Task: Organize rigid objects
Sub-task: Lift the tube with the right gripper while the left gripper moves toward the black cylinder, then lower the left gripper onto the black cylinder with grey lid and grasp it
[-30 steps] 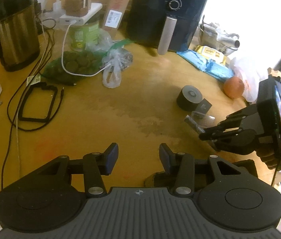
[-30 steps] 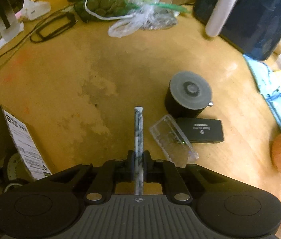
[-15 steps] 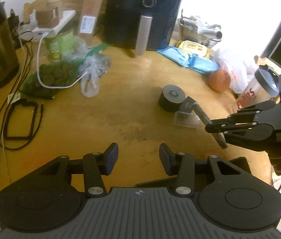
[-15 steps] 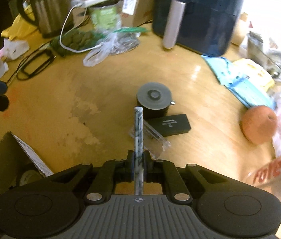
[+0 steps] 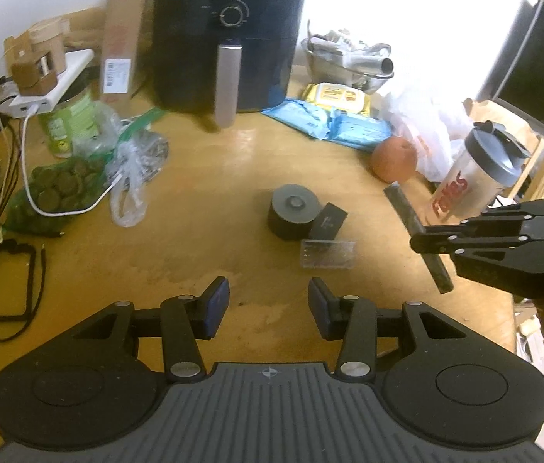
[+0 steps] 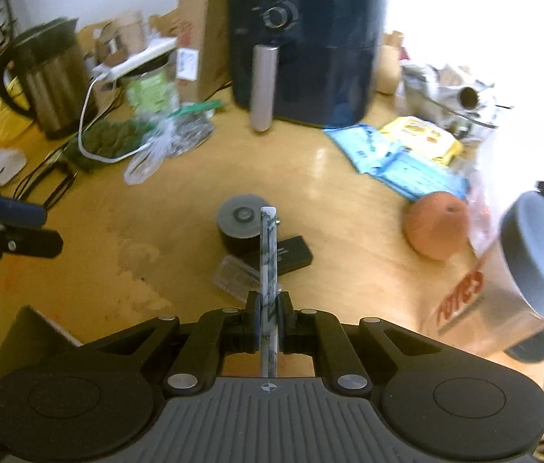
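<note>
— Right gripper (image 6: 268,308)?
— Pinching a marbled rod (image 6: 268,266), lifted clear of the table (image 6: 329,193), poking out toward the far side.
— Left gripper (image 5: 268,305)?
— Hanging spread over bare wood near the front edge, gripping nothing.
— Resting mid-table?
— Black cylinder (image 5: 293,212), touching a black box (image 5: 329,222) with print too small to read, clear case (image 5: 327,254) just in front.
— Any readable writing?
— Red letters on the shaker bottle (image 6: 503,289) at right, blurred, ending in "es". Barcode label on the carton (image 5: 125,31) beside the air fryer (image 5: 229,34), illegible.
</note>
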Tool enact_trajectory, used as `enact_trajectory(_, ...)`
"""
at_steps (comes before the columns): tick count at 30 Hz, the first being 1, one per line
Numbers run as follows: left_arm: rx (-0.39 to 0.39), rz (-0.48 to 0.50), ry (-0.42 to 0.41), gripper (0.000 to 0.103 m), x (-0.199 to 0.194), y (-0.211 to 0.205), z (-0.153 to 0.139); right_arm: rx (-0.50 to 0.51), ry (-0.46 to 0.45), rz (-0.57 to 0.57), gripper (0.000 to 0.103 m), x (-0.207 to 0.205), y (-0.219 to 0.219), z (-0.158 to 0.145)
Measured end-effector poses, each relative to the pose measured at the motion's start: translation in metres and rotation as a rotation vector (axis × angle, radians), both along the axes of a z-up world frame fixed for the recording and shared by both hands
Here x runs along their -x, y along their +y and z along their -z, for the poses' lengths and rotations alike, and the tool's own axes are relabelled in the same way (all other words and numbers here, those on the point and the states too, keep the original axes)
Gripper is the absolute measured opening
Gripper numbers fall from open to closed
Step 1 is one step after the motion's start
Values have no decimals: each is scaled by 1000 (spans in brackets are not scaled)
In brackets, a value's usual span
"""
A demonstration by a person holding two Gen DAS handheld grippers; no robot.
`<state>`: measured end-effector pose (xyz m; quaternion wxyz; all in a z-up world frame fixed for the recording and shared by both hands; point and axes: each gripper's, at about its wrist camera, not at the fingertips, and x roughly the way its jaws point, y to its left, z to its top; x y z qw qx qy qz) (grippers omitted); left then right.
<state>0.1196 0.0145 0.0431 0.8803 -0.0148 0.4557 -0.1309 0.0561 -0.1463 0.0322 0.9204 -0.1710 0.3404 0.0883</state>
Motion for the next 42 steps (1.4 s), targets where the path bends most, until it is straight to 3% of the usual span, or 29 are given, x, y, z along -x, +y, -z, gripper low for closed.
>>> enact_trajectory(10,-14,50,8,45,-12,-15,8,-65,-23,138,11,13,-18,-10)
enact_trajectory(26,-46,78,-20,45,-51,-38,24,-120,-20,187,11,38,-26,-5)
enact_trajectory(27,-50,82,-23,47,-54,-40,25,-120,-22,188,11,39,-25,-5)
enact_trajectory(29,-60,92,-36,67,-60,-43,28,-124,-30,194,11,41,-25,-6)
enact_trajectory(31,-70,100,-52,73,-65,-46,31,-132,-33,203,11,43,-25,-7)
enact_trajectory(42,-128,168,-43,73,-105,-71,62,-158,-34,260,11,54,-35,-3)
